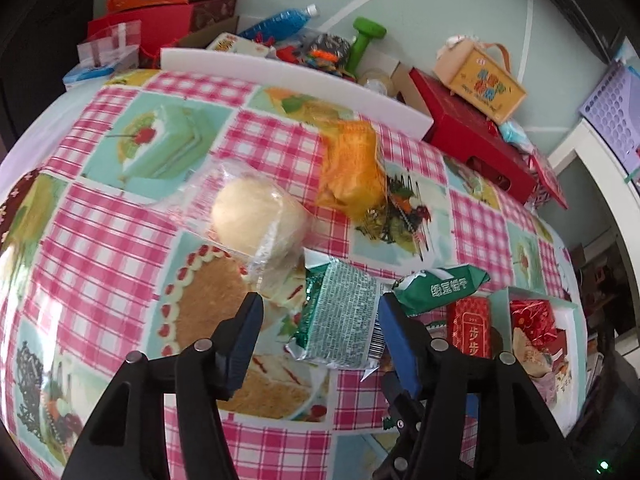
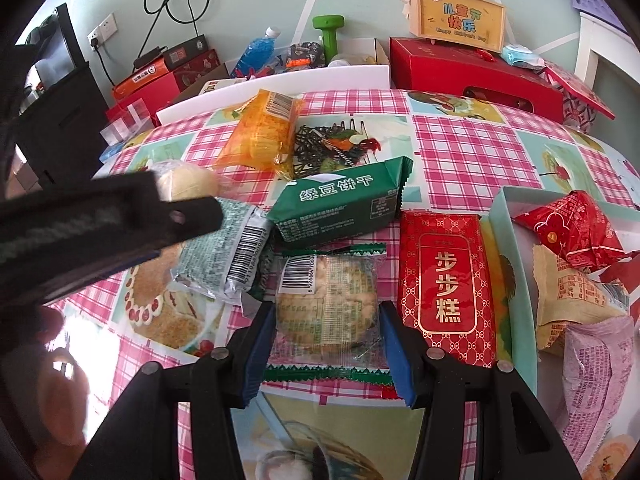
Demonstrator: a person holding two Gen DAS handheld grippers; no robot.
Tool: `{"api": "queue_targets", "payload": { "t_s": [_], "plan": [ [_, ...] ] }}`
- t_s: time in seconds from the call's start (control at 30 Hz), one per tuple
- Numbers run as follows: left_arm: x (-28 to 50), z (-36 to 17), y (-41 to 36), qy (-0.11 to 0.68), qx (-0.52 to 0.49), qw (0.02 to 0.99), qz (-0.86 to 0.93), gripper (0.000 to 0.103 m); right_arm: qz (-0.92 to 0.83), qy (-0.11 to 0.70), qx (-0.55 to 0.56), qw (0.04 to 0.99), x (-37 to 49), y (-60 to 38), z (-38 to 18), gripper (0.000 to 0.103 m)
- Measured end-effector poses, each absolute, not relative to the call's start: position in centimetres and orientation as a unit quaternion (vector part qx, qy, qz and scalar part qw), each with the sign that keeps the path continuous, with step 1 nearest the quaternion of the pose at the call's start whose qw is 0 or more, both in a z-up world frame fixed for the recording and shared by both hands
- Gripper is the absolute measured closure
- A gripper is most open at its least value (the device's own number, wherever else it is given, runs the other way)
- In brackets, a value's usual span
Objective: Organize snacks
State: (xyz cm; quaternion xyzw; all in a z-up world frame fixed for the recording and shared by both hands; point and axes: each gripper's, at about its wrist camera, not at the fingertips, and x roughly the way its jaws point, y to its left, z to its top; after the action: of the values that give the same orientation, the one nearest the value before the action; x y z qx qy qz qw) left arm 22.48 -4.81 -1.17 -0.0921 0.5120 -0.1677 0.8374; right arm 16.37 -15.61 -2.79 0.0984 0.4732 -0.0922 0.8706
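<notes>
Between the right gripper's [image 2: 327, 332] spread fingers, a clear-wrapped biscuit [image 2: 327, 304]; left gripper [image 1: 320, 312] likewise apart around a silver-green packet [image 1: 340, 316]

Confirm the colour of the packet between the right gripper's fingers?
Clear wrapper with green zigzag edges, pale round biscuit inside; best seen in the right wrist view.

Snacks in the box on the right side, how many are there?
3 show in the box: a red packet at the far end, a tan packet in the middle, and a purple packet nearest. More may hide underneath.
</notes>
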Motion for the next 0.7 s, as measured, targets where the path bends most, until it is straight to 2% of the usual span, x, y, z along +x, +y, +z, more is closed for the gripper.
{"api": "queue_targets", "payload": {
  "t_s": [0.27, 0.7],
  "plan": [
    [23.1, -1.9, -6.6, 0.518, -0.055, 0.837, -0.167, 0.042, -0.092, 0.474, 0.096, 0.870, 16.4, -15.6, -2.8, 0.049],
    [23.5, -2.4, -3.8, 0.519, -0.105, 0.837, -0.138, 0.041, -0.091, 0.474, 0.096, 0.871, 16.4, -15.7, -2.9, 0.049]
  ]
}}
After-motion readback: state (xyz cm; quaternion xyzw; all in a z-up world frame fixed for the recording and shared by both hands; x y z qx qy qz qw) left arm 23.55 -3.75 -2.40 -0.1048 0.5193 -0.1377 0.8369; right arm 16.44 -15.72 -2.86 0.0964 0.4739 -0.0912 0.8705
